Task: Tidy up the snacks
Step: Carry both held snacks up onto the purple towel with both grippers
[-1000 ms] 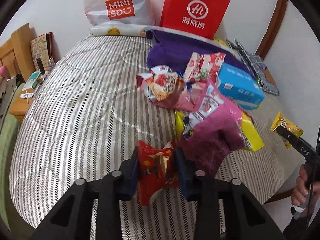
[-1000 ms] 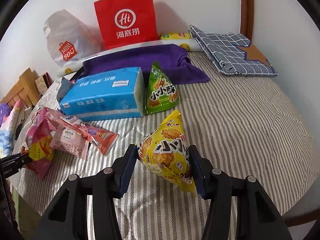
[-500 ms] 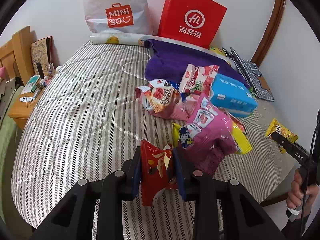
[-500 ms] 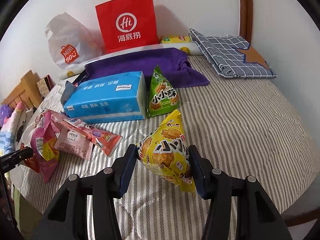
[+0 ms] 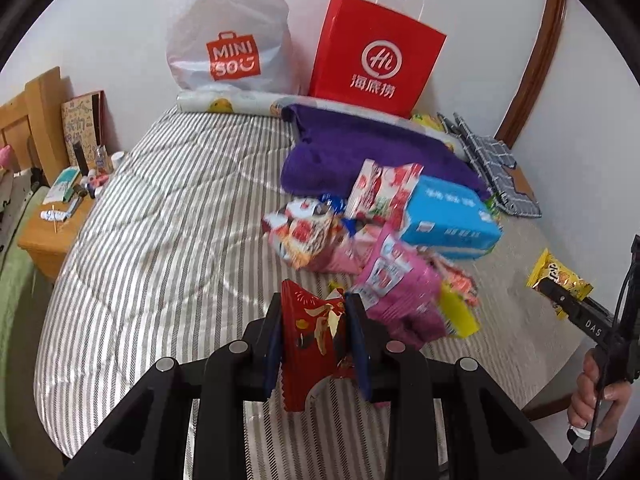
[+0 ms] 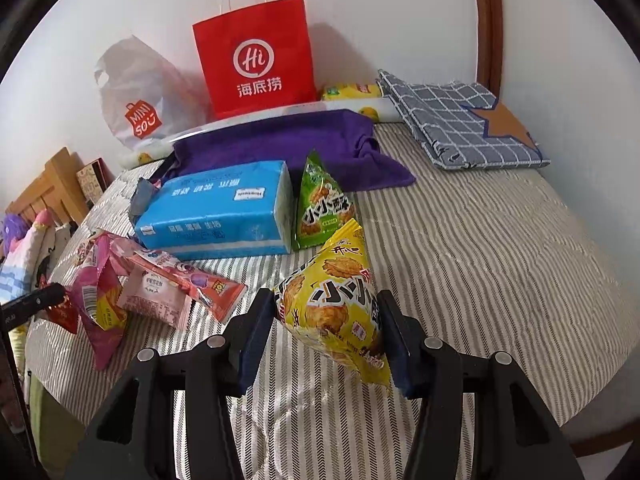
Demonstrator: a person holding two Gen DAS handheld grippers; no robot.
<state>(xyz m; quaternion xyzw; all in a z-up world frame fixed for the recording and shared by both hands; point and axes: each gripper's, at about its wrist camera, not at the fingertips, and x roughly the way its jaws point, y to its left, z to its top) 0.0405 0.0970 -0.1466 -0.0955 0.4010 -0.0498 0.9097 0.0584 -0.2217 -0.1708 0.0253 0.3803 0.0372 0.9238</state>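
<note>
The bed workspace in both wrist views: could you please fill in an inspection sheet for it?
Surface: striped quilt on a bed, partly bare.
Job's things: red snack packet in left gripper; yellow triangular snack bag in right gripper; green triangular snack bag against blue tissue pack; pink snack packets piled.
Clutter: purple towel, checked cloth.
Grippers: both shut on their packets, raised off the quilt.
Cables: thin cable by the right gripper.
Surroundings: red paper bag, white Miniso bag, wooden nightstand.
</note>
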